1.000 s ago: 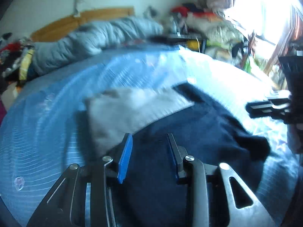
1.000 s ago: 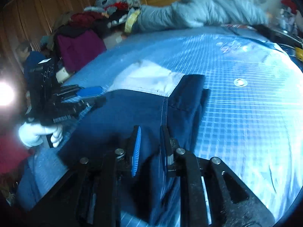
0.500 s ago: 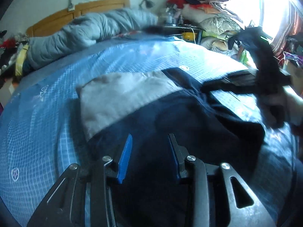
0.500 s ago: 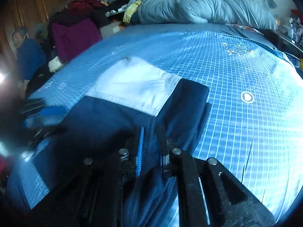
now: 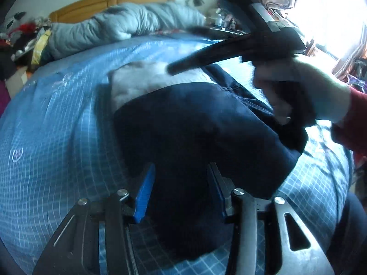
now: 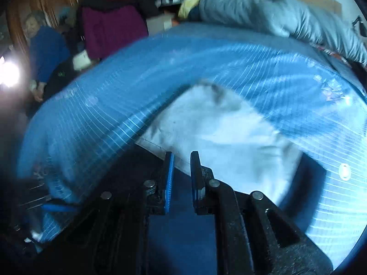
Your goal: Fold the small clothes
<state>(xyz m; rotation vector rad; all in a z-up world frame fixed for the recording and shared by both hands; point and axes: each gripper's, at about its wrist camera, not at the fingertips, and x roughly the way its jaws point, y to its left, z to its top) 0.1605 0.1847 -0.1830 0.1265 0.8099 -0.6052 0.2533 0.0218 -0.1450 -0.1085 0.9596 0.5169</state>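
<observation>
- The left tongs (image 5: pixel 180 189) sit at the bottom centre of the left view, jaws wide apart and holding nothing; dark cloth shows in the gap between the blue pads (image 5: pixel 144 196).
- The right tongs (image 6: pixel 181 178) sit at lower centre of the right view, jaws nearly together with a narrow gap left. Blue-dark cloth shows below them, but I cannot tell whether any of it is pinched.
- The garment (image 5: pixel 195 133) lies flat on the bed (image 5: pixel 57 137), directly ahead of the left tongs. Its navy body fills the middle of the left view, and its pale panel (image 5: pixel 137 80) lies at the far end, toward upper centre.
- In the right view the pale panel (image 6: pixel 218 137) is just beyond the tong tips, with the seam to the navy part running under them.
- The garment's long axis runs away from the left tongs, from the bottom of the frame up toward the grey quilt (image 5: pixel 119 27) near the headboard.
- The hand (image 5: pixel 298 91) carrying the right tongs crosses the upper right of the left view, above the garment's far right edge, with a red sleeve (image 5: pixel 351 123) behind it.
- Judged from this, the right tongs are nearer the pale end and the left tongs nearer the navy near end, so a fold along the long axis would suit bringing one end over the other.
- A person in blue (image 6: pixel 43 50) sits at the far left of the right view, well apart from the bed's working area.
</observation>
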